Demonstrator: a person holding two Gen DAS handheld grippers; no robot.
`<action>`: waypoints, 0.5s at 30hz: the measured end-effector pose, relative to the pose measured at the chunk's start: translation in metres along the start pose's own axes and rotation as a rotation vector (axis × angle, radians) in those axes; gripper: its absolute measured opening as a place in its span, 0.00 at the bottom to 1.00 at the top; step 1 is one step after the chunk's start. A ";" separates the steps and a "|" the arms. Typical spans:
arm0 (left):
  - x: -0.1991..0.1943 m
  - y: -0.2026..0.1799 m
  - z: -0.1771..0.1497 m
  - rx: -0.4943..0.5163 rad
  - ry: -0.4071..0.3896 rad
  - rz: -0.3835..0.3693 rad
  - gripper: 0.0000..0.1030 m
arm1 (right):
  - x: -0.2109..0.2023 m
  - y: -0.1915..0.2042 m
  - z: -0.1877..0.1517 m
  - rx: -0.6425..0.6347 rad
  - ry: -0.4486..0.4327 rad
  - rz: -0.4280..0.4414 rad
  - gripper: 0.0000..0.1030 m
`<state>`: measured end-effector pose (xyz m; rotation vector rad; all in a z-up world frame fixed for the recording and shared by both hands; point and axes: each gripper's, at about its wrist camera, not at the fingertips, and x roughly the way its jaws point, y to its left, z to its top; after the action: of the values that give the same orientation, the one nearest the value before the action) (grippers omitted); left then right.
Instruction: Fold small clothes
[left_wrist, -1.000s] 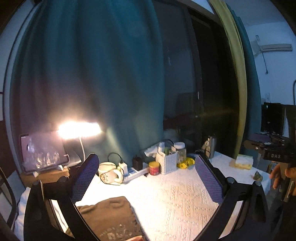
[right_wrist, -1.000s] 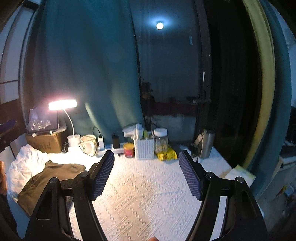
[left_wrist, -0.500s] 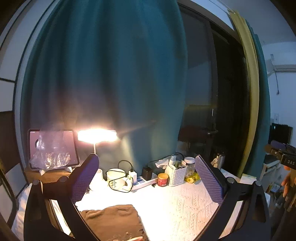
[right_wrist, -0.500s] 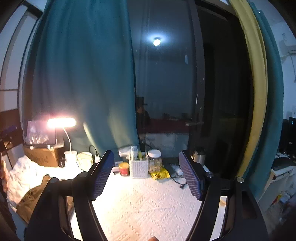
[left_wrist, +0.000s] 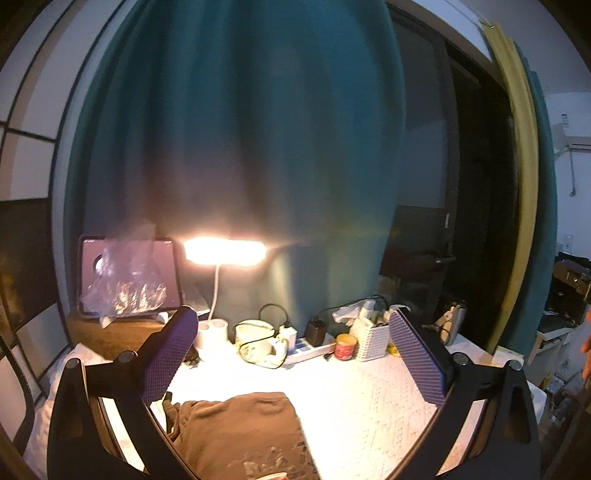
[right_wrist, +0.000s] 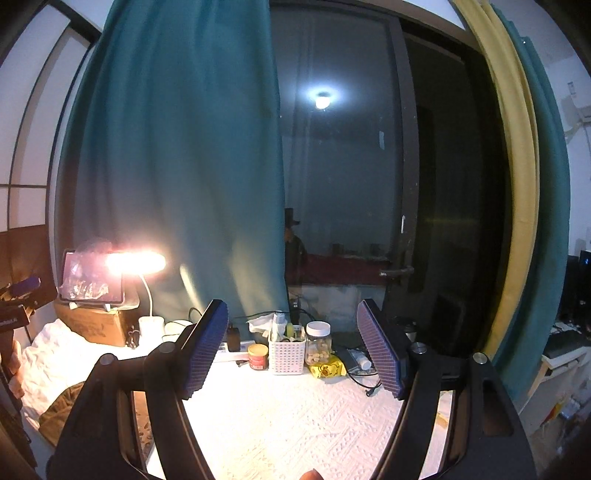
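From the left wrist view, the left gripper (left_wrist: 291, 354) is held up off the surface, its purple-padded fingers (left_wrist: 170, 354) spread wide with nothing between them. Below it, at the near edge, lies the brown, rumpled small garment (left_wrist: 240, 435) on the white textured cloth covering the surface (left_wrist: 369, 406); it looks bunched rather than squared off, so I'd judge the folding hardly begun. The far edge is crowded: a lit white desk lamp (left_wrist: 225, 251), a cream mug wrapped in cable (left_wrist: 255, 341), a small red tin (left_wrist: 346, 346) and a white woven basket (left_wrist: 369, 341). They seem pushed back (sensibly) to leave working room.

From the right wrist view, the right gripper (right_wrist: 291, 350) also hangs in the air, fingers (right_wrist: 205, 350) well apart and gripping nothing, aimed more at the teal curtain (right_wrist: 177, 166) than the work. The brown garment (right_wrist: 61, 410) shows only as a sliver at far left, well apart from this gripper. A clear jar with a white lid (right_wrist: 318, 343) stands just beside the basket (right_wrist: 287, 354).
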<state>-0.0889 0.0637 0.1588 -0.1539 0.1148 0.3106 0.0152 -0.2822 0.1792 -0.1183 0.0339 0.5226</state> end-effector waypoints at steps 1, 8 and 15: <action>0.001 0.002 -0.002 -0.004 0.008 -0.002 0.99 | 0.003 0.000 -0.002 0.001 0.007 -0.002 0.74; 0.004 0.008 -0.008 -0.005 0.021 0.022 0.99 | 0.018 0.001 -0.011 0.002 0.056 -0.014 0.74; 0.006 0.011 -0.009 0.009 0.017 0.047 0.99 | 0.032 0.000 -0.018 0.016 0.093 -0.009 0.74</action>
<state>-0.0873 0.0742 0.1481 -0.1452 0.1372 0.3557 0.0426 -0.2684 0.1590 -0.1271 0.1279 0.5080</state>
